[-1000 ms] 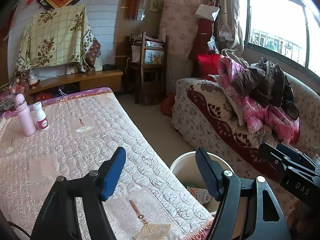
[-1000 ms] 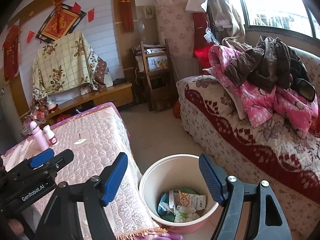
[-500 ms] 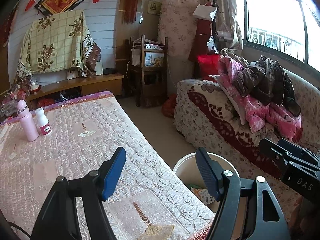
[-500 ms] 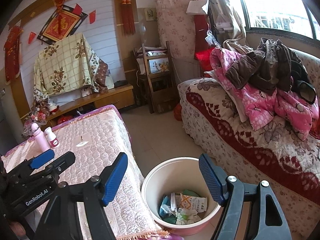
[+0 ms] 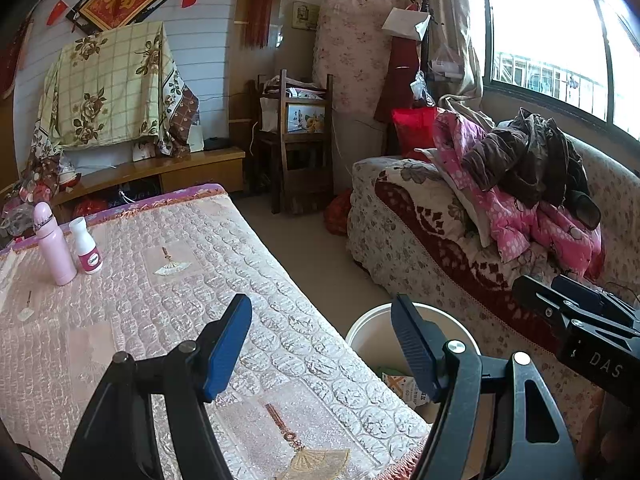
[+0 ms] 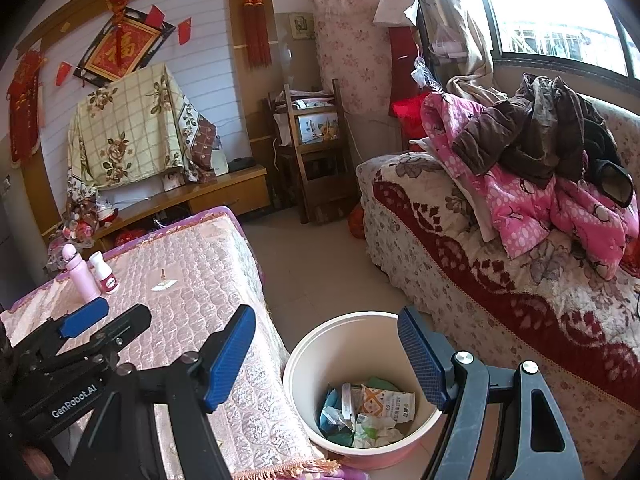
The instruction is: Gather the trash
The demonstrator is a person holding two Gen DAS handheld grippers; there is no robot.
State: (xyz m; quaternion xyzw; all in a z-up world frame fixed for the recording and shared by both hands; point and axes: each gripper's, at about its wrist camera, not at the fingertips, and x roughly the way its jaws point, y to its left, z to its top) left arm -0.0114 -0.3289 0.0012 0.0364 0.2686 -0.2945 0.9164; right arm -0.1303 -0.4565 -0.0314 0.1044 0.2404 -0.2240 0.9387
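**Both tools open and empty, trash sits in the bin**

Left wrist view, left to right:
- Pink bottle (image 5: 54, 246) and small white bottle (image 5: 88, 248) stand upright, just beside each other, far-left on the bench (image 5: 168, 320) with its quilted pink cover.
- Left tool (image 5: 320, 344): blue pads spread wide, nothing between them. It hangs over the bench's near right edge.
- Bin (image 5: 372, 332) on the floor just off the bench's right edge, partly hidden behind the right finger. A bit of trash (image 5: 404, 386) shows inside.
- Right tool (image 5: 576, 320) comes in from the right edge, over the sofa (image 5: 400, 240) front. Its jaw state can't be read from this view.
- Pile of clothes (image 5: 528, 184) on the sofa under the window.

Right wrist view, left to right:
- Left tool (image 6: 104, 320) at lower left over the bench (image 6: 200, 280); only one blue pad tip is clear here.
- Both bottles (image 6: 82, 274) far-left on the bench.
- Right tool (image 6: 326, 354): pads wide apart, holding nothing, above the bin (image 6: 304, 360).
- Bin stands between bench and sofa (image 6: 480, 280), close to the bench edge. Trash (image 6: 368, 412) lies at the bottom: crumpled wrappers, an orange-and-white packet, green and blue scraps.
- Clothes (image 6: 540, 168) heaped on the sofa.
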